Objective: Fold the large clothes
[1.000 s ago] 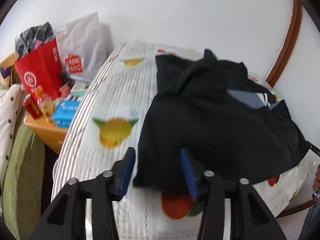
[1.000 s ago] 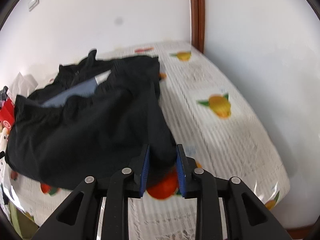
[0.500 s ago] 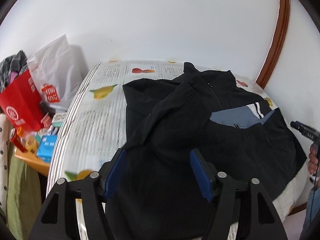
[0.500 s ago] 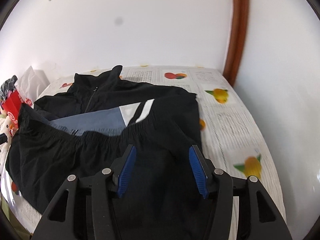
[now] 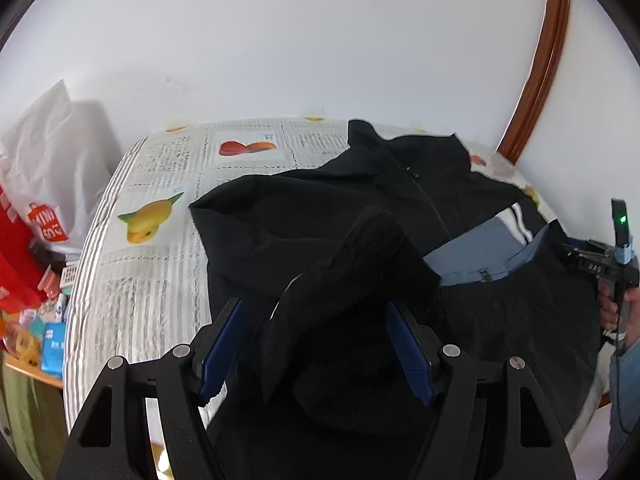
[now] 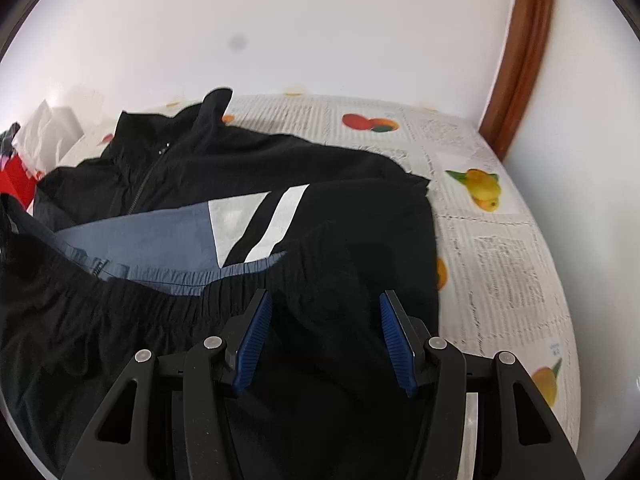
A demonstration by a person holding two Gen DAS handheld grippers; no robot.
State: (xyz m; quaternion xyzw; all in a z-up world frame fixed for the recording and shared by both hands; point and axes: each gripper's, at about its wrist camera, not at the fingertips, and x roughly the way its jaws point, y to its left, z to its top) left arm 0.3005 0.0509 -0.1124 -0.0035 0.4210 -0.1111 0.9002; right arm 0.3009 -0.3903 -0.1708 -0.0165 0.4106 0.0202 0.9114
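Note:
A black zip jacket (image 5: 360,208) with a grey-blue and white-striped panel (image 6: 168,236) lies on the table, its lower half folded up over the body. My left gripper (image 5: 316,344) is open, its blue pads either side of a raised black fold (image 5: 360,264). My right gripper (image 6: 324,340) is open above the black elastic hem (image 6: 160,300). The right gripper also shows in the left wrist view (image 5: 600,264), at the right edge.
The table has a fruit-print newspaper-pattern cloth (image 5: 160,264). A white wall stands behind, with a brown wooden door frame (image 6: 520,48) at right. To the left are a white bag (image 5: 52,168), a red bag (image 5: 12,264) and small boxes (image 5: 52,344).
Both grippers let go of the hem and opened after carrying it up over the jacket. They now sit closer over the folded garment.

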